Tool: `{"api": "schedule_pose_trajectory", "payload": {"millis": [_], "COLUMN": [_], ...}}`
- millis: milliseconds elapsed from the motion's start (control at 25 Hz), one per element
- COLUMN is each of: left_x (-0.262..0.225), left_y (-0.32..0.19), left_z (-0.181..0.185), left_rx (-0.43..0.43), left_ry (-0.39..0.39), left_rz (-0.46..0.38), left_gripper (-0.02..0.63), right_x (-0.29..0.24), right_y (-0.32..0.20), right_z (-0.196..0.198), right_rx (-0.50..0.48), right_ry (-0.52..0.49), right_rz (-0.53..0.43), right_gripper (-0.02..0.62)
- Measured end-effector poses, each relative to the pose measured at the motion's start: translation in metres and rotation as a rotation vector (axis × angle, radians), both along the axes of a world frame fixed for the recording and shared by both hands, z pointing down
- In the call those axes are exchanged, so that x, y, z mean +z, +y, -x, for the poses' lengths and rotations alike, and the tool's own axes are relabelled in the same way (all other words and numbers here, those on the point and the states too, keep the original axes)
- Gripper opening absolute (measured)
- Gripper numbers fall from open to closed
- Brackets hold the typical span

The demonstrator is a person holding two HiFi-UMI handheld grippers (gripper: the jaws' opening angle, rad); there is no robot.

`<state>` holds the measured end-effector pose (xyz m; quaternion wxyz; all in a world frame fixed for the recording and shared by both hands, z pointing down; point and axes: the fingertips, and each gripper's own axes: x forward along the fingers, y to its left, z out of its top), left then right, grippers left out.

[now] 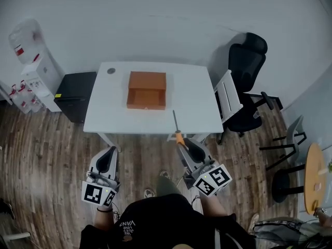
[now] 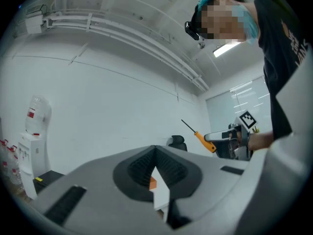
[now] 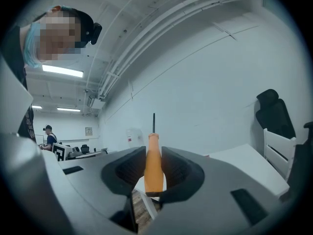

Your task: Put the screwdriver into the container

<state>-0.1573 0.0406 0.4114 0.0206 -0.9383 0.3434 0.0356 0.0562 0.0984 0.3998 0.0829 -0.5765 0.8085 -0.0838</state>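
My right jaws clamp the screwdriver [image 3: 153, 163] by its handle, shaft leading, ready for the container [image 1: 147, 90] ahead on the worktop [image 1: 197, 102]; my left jaws are together, empty.

A white table [image 1: 194, 95] stands on dark wood floor [image 1: 46, 154] against a pale wall [image 1: 155, 19] (black office chair [image 1: 248, 61] beside it).

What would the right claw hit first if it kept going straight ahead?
Probably the orange container on the white table; the right claw, holding the screwdriver, points about there, though height is unclear.
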Motion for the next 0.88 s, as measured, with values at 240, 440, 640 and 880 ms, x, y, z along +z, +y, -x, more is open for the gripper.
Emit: {"api": "schedule_pose_trajectory", "payload": {"millis": [240, 440, 640, 880], "left_x": [0.005, 0.004, 0.005, 0.004], "left_y": [-0.025, -0.052, -0.084, -0.124], "left_z": [-0.008, -0.018, -0.030, -0.049], "left_rx": [0.000, -0.012, -0.033, -0.059], "left_ry": [-0.010, -0.015, -0.018, -0.021], "left_rz": [0.018, 0.015, 0.016, 0.024], "left_gripper": [0.014, 0.014, 0.014, 0.014], "right_x": [0.005, 0.007, 0.008, 0.011], "right_y": [-0.027, -0.059, -0.094, -0.143], "right_z": [-0.009, -0.018, -0.031, -0.052], "right_rx": [-0.002, -0.020, -0.042, -0.069], "right_ry": [-0.006, -0.007, 0.002, 0.012], "right_rz": [0.014, 0.016, 0.017, 0.030], "right_gripper": [0.107, 0.107, 0.107, 0.107]}}
